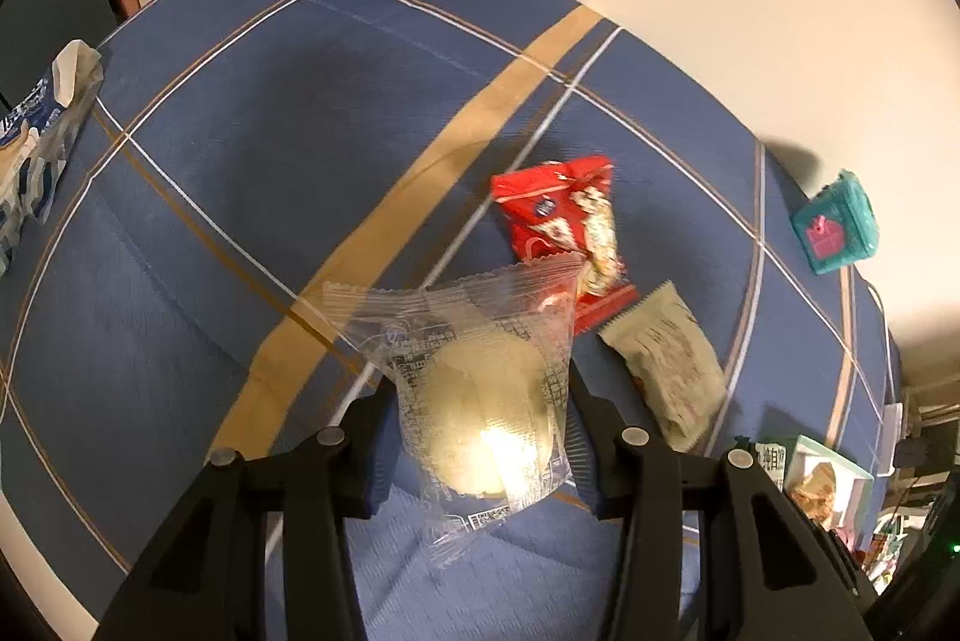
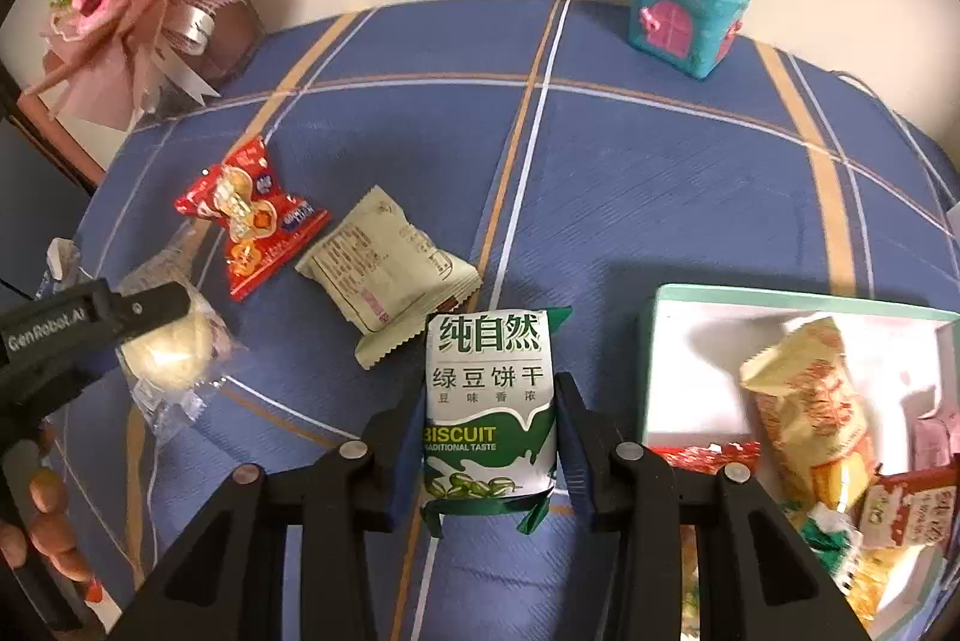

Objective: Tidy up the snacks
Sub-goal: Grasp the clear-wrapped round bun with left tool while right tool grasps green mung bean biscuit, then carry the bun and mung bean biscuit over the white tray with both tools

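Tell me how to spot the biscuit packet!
Find the blue checked cloth on the table, then the open box of snacks at its right. Just left of the box, the right hand-held gripper clamps the biscuit packet. It alone is green and white, with BISCUIT printed on it.

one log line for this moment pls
left gripper: shut on clear-wrapped bun | right gripper: shut on green biscuit pack | snack box: partly filled

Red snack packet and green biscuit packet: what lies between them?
In the right wrist view, a beige packet lies between the red snack packet and the green biscuit packet.
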Available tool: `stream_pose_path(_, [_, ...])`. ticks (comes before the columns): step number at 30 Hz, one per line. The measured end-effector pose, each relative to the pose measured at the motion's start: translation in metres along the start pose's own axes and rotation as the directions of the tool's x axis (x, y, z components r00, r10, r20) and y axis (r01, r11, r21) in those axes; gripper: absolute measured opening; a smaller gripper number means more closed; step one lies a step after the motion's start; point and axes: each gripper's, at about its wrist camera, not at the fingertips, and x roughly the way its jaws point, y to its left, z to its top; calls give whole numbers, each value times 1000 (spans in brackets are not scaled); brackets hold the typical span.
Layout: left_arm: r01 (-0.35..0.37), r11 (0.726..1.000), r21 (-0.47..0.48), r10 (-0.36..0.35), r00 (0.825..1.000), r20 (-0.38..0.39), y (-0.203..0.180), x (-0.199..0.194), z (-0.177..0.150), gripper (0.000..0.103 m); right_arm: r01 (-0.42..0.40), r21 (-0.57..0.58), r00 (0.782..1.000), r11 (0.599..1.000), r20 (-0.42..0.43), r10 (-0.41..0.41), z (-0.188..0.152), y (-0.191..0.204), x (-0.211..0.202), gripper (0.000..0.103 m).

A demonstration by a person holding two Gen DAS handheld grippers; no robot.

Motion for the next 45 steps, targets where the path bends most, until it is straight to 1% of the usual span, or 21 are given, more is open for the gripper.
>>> stream_pose_path(10, [33, 999, 32, -34, 999, 32, -13, -32, -25, 49, -2, 20, 999, 1000, 34, 2, -7, -9, -34, 42])
stream_pose_path(13, [58, 998, 40, -59, 997, 42, -17, -42, -31, 49, -7, 29, 999, 1000, 48, 6, -10, -13, -45, 42])
stream_pose_path(21, [88, 993, 84, -97, 990, 103, -31, -79, -50, 49, -9, 60, 997, 998, 77, 5, -29, -28, -71, 42])
stream_pose_path(27, [98, 987, 126, -112, 988, 106, -49, -89, -60, 49, -2, 86, 996, 996, 93, -6, -41, -43, -88, 42])
stream_pose_path(35, [109, 976, 189, -129, 987, 94, -85, -90, -78, 49, 7, 128, 994, 992, 111, -21, -46, -72, -101, 42])
stream_pose_path(40, [114, 963, 245, -138, 987, 81, -112, -86, -90, 49, 5, 182, 994, 983, 105, -25, -47, -100, -100, 42])
stream_pose_path(42, [115, 952, 285, -142, 987, 77, -128, -85, -97, 49, 8, 218, 993, 976, 110, -33, -47, -117, -101, 42])
stream_pose_path(45, [122, 928, 352, -154, 986, 64, -153, -81, -106, 49, 21, 279, 992, 960, 116, -55, -49, -146, -103, 42])
